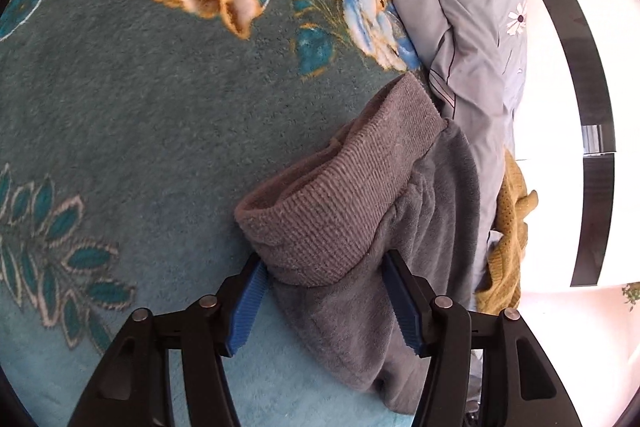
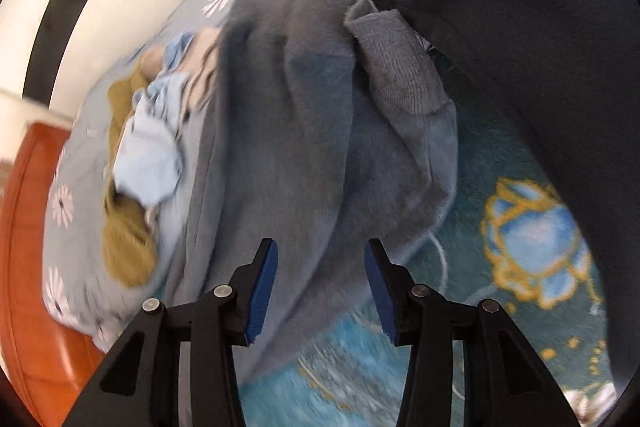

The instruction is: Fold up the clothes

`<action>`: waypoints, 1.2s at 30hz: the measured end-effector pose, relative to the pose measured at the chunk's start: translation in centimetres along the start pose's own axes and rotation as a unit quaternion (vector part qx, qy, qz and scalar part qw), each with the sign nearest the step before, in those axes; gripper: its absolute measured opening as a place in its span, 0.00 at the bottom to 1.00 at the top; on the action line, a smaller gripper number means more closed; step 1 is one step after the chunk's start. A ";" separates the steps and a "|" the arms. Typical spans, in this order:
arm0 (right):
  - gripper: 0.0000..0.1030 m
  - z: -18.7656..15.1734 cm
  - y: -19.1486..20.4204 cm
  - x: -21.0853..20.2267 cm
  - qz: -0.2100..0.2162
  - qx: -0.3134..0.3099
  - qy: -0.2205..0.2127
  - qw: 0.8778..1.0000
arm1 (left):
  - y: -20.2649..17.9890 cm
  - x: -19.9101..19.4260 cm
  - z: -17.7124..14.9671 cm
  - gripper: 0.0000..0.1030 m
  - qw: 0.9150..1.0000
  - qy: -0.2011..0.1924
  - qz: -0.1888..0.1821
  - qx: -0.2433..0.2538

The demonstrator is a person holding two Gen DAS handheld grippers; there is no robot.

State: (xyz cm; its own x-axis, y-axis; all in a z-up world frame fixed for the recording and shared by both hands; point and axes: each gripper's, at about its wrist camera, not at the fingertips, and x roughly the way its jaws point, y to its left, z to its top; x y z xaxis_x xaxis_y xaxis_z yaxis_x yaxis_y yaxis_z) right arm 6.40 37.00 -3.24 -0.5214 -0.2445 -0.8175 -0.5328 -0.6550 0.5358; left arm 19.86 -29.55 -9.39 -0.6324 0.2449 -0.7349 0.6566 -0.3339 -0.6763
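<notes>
1. The left gripper [image 1: 326, 301] has its jaws standing apart, astride the ribbed cuff [image 1: 340, 203] of the grey fleece garment [image 1: 436, 211]; the blue pads sit beside the cloth without visibly pinching it
2. The right gripper [image 2: 320, 287] is likewise parted, with the body of the same garment [image 2: 296, 131] lying under and between its fingers, not clamped
3. The garment lies rumpled on the teal floral blanket [image 1: 140, 115], its far side running up against a grey daisy-print quilt [image 1: 464, 11]
4. It looks thick, soft and limp: light enough to lift, but likely to sag and bunch. The plush nap may slide between pads, whereas the firmer ribbed cuff or a seam edge should give the surest hold
5. Farther off, mustard knitwear [image 2: 126, 247] and a pale blue item [image 2: 148, 155] lie heaped on the quilt
</notes>
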 end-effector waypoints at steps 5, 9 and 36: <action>0.43 1.8 -0.2 1.9 -0.007 0.040 -0.017 0.999 | 0.6 0.0 -0.4 0.60 1.000 -0.013 -0.018 -0.015; 0.05 2.1 0.9 2.8 -0.015 0.025 -0.012 0.999 | 0.8 0.2 -0.5 0.60 0.999 -0.014 -0.028 -0.026; 0.39 -0.6 -0.4 1.9 -0.101 0.015 -0.040 0.994 | 0.6 0.7 -0.8 0.60 0.999 0.001 -0.050 -0.021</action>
State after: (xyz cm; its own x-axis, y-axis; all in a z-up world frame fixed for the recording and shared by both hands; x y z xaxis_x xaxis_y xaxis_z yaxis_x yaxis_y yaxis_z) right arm 6.03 36.31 -5.16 -0.4522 -0.0522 -0.8904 -0.6511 -0.6630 0.3696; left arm 20.21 -28.83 -10.36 -0.6949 0.2770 -0.6636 0.6066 -0.2696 -0.7479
